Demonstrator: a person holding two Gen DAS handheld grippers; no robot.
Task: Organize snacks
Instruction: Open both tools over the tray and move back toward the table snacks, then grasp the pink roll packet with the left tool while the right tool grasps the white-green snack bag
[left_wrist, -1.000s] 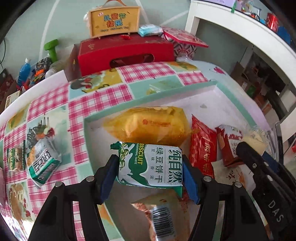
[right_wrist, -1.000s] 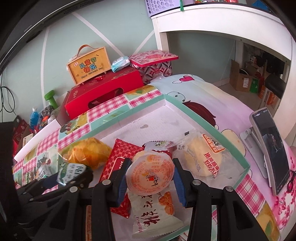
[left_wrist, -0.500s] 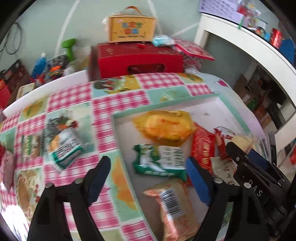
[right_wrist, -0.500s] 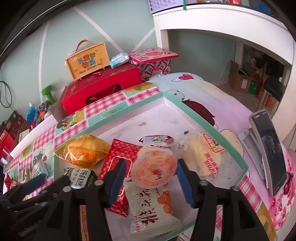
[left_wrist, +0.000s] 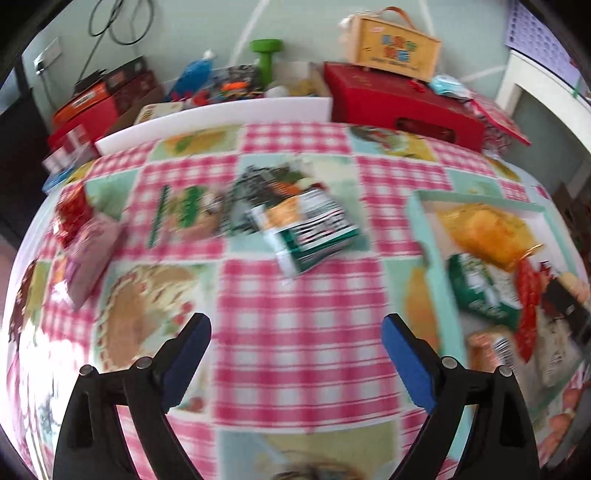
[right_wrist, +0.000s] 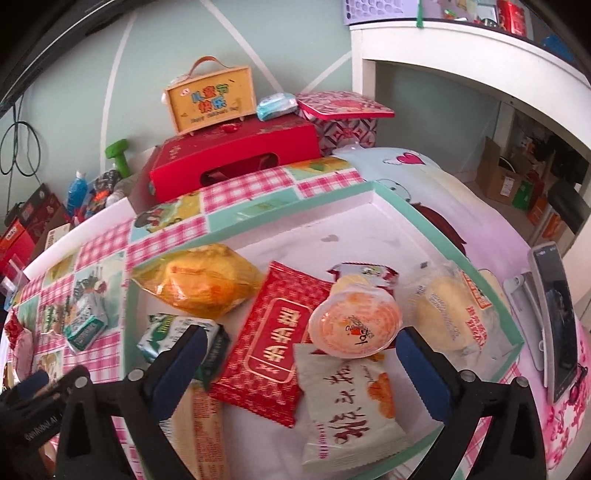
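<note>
The left gripper (left_wrist: 295, 343), a black two-finger tong with blue pads, has let go and its jaws are widening, with nothing between them but the pink-and-white checked oilcloth tablecloth (left_wrist: 295, 354). The right gripper (right_wrist: 301, 349), of the same build, is also released and spreading: the round clear plastic jelly cup with an orange foil lid (right_wrist: 354, 326) sits between its pads, touched by neither.

That cup rests in the shallow white tray with a mint-green rim (right_wrist: 417, 221), leaning on the white crinkly packet with red brush lettering (right_wrist: 347, 402) at 6 o'clock of it. At its 9 o'clock lies the flat red foil packet with gold characters (right_wrist: 277, 347); at 3 o'clock, the clear-wrapped round pale bun (right_wrist: 447, 314). The puffy glossy yellow bag (right_wrist: 199, 280) lies at 10 o'clock, and the green-and-white biscuit packet (right_wrist: 173, 330) sits partly behind the right gripper's left pad.

Only the left wrist view, heavily blurred, shows the snacks outside the tray: a second green-and-white biscuit packet with an orange patch (left_wrist: 310, 229) at 12 o'clock of the left gripper, and a small red packet (left_wrist: 72, 210) over a pale pink packet (left_wrist: 92, 254) at 10 o'clock. Only the right wrist view shows the smartphone on a white stand (right_wrist: 554, 317) at 3 o'clock and the white shelf unit (right_wrist: 461, 48) at 1 o'clock.
</note>
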